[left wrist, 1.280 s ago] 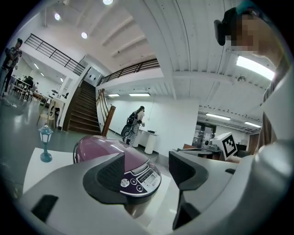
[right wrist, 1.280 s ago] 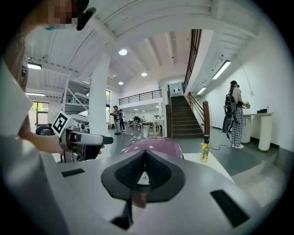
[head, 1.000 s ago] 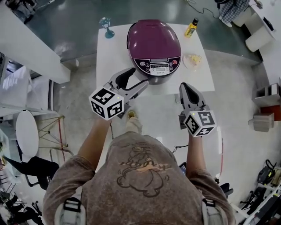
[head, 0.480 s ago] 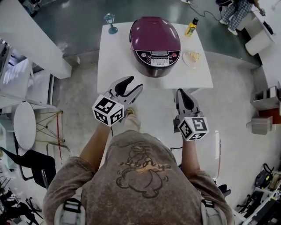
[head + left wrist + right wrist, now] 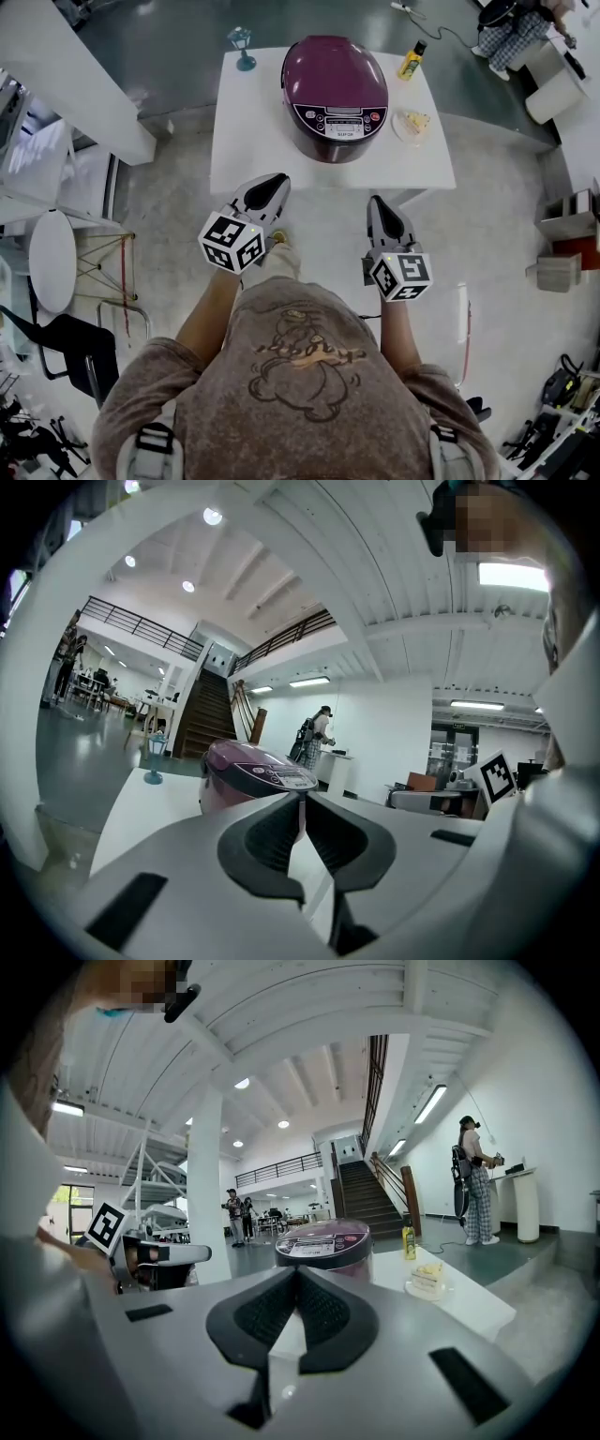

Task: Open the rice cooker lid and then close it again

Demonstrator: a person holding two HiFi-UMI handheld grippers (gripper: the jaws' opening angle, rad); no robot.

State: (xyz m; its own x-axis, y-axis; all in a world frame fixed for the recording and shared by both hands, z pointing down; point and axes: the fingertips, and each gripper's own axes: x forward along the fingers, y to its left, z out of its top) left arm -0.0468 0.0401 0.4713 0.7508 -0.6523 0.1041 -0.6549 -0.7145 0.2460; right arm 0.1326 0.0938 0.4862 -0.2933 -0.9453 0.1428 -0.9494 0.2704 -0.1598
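Two grippers show in the head view, both held out in front of the person's chest on bent forearms and pointing toward the white table (image 5: 248, 141). The left gripper (image 5: 272, 181) and the right gripper (image 5: 378, 202) stop short of the table's near edge, well apart from the rice cooker (image 5: 335, 94). The cooker sits at the table's middle with its purple lid (image 5: 333, 70) down and its control panel (image 5: 343, 122) facing us. A blue glass (image 5: 243, 47), a yellow bottle (image 5: 410, 59) and a plate of cake (image 5: 412, 124) stand around it.

From the left gripper view, the jaws are closing and their tips look to meet with nothing between them. The cooker (image 5: 246, 769) rises just beyond them on the table.

From the right gripper view, the jaws are narrowed to a seam, tips touching, and they carry nothing. The cooker (image 5: 323, 1239) stands straight ahead, the cake plate to its right.

We judge the cooker heavy and stiff enough to stay put, though its glossy lid will be slippery under the pads. We expect a hinged, sprung lid that wants a press on a front latch near the panel, not a pinch. For closing, we would push down on the lid's front edge.
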